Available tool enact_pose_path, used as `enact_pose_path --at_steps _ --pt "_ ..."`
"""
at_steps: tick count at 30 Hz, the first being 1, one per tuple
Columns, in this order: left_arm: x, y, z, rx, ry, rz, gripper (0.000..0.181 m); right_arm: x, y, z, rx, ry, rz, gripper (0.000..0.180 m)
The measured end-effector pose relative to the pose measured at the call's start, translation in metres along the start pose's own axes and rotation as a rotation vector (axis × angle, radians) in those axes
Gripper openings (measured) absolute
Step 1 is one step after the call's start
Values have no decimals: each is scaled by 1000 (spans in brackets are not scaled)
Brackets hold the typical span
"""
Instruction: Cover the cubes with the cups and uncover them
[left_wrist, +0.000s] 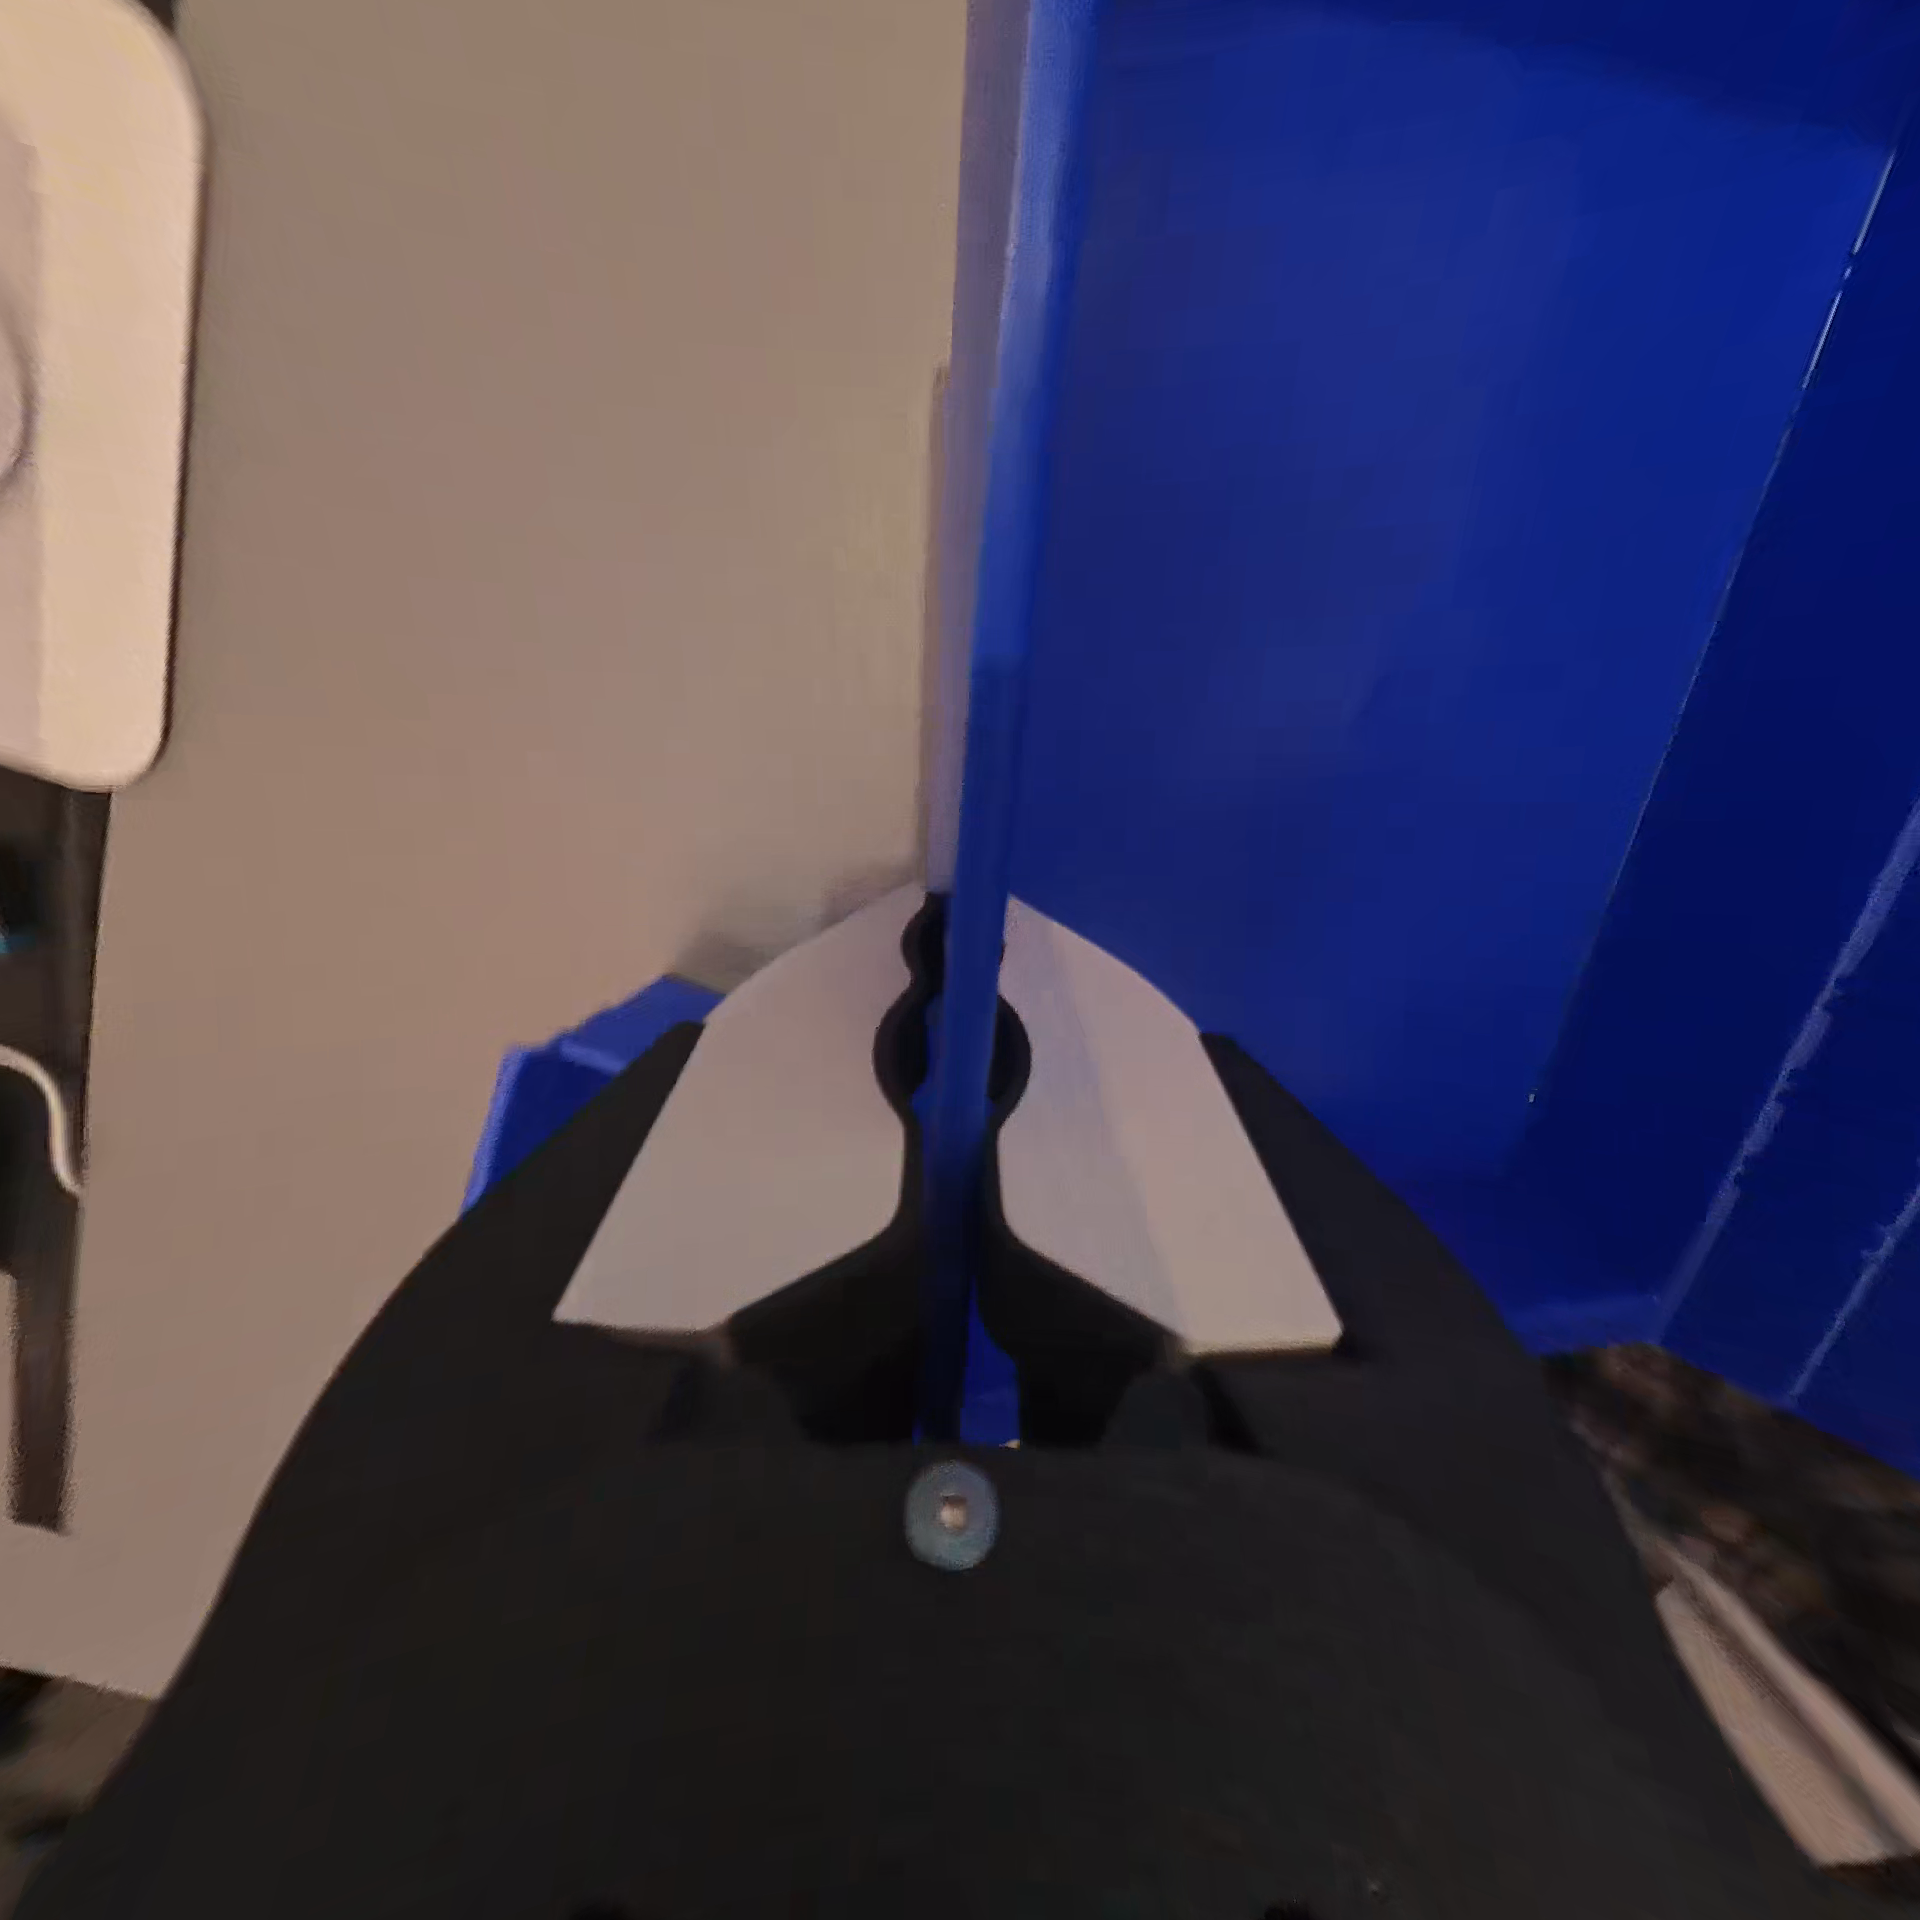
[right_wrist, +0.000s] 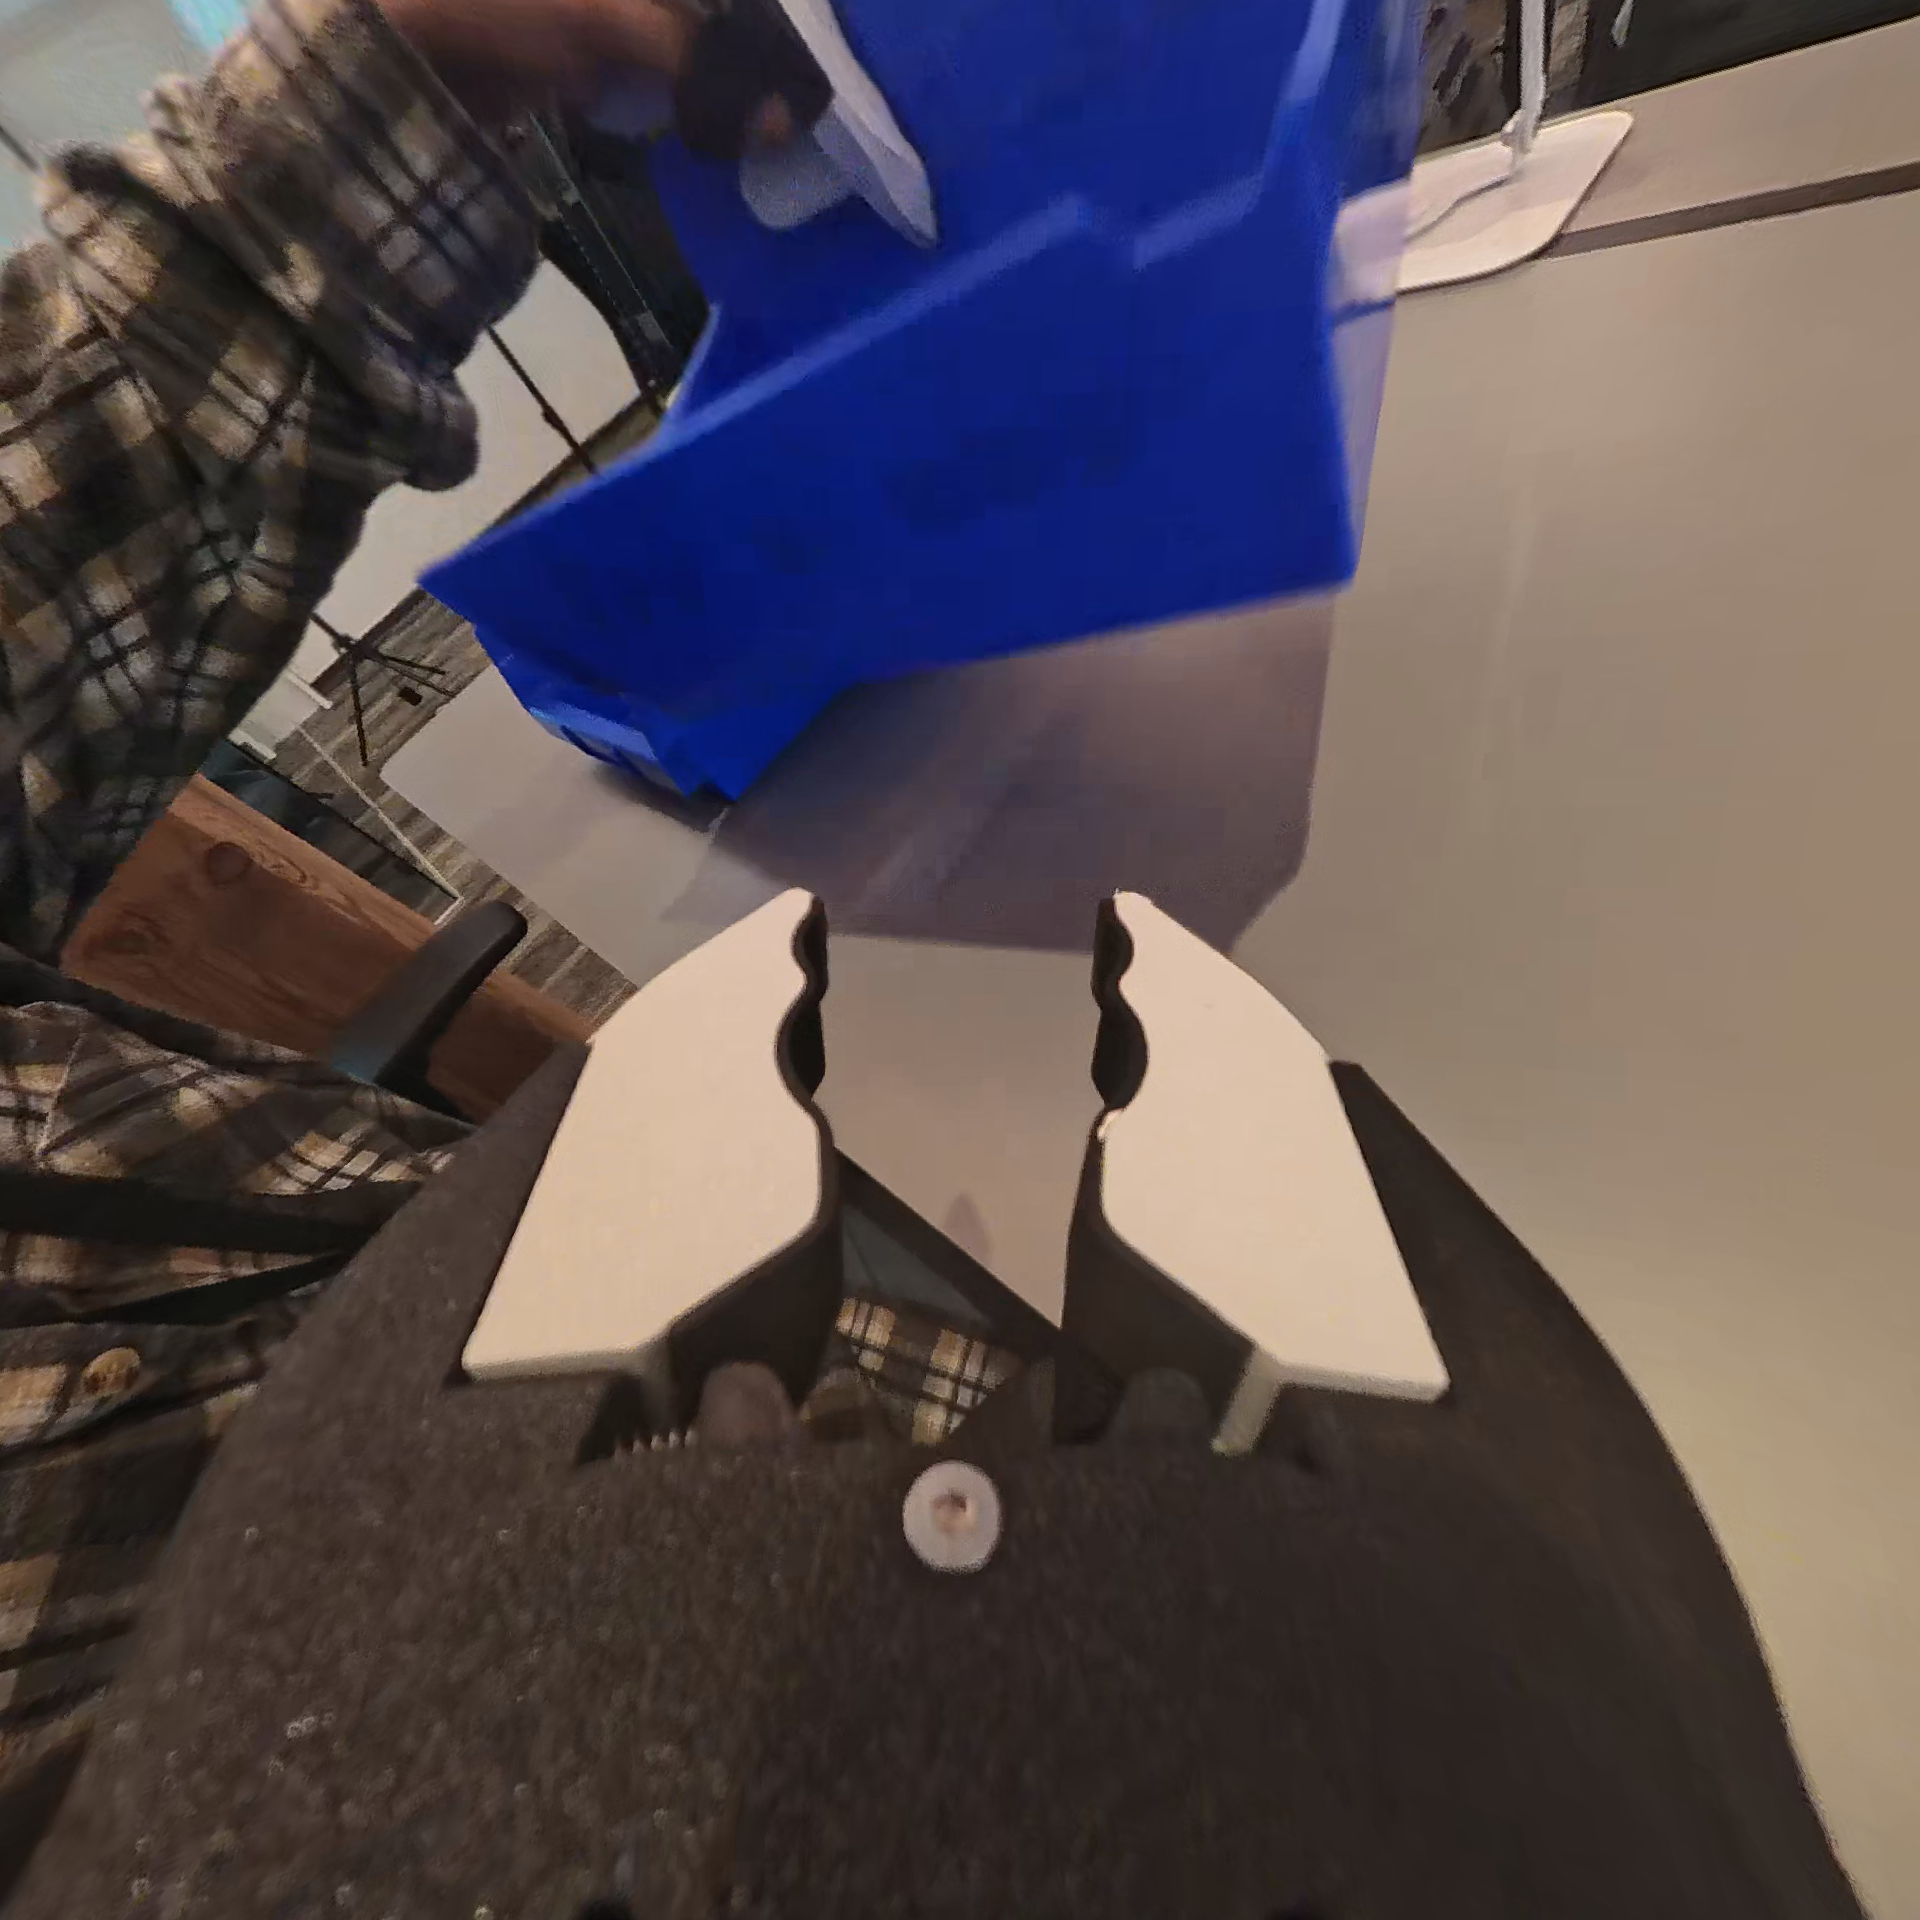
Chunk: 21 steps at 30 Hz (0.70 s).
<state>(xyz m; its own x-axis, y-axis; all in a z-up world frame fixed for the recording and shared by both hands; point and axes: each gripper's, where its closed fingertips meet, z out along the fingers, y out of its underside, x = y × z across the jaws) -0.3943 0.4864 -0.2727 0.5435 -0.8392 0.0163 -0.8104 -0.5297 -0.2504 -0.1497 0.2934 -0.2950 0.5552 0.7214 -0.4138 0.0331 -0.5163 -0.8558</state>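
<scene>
My left gripper (left_wrist: 961, 935) is shut on the thin wall of a blue plastic bin (left_wrist: 1403, 623), which fills the right half of the left wrist view. In the right wrist view the same blue bin (right_wrist: 935, 468) is tilted and lifted off the grey table (right_wrist: 1610, 727), held at its top edge by the left gripper (right_wrist: 831, 156). My right gripper (right_wrist: 961, 935) is open and empty, low over the table in front of the bin. No cups or cubes are visible in either view.
A person's plaid sleeve (right_wrist: 208, 364) reaches in from the left. A white flat stand base (right_wrist: 1507, 197) sits on the table at the back right; it also shows in the left wrist view (left_wrist: 83, 416). A wooden surface (right_wrist: 239, 935) lies beyond the table's left edge.
</scene>
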Motion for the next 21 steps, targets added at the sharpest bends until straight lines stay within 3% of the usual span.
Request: enact_pose_path --at_steps 5,13,18,21 --pt "13 -25 53 -96 23 233 3 7 5 -5 -12 19 19 49" --pt "10 -35 110 -123 109 257 4 9 10 8 -62 -11 18 49" --pt "7 -52 120 -11 146 259 13 5 10 14 -67 -29 10 50" --pt "-5 -69 94 98 51 261 28 0 11 16 -74 -44 -3 52"
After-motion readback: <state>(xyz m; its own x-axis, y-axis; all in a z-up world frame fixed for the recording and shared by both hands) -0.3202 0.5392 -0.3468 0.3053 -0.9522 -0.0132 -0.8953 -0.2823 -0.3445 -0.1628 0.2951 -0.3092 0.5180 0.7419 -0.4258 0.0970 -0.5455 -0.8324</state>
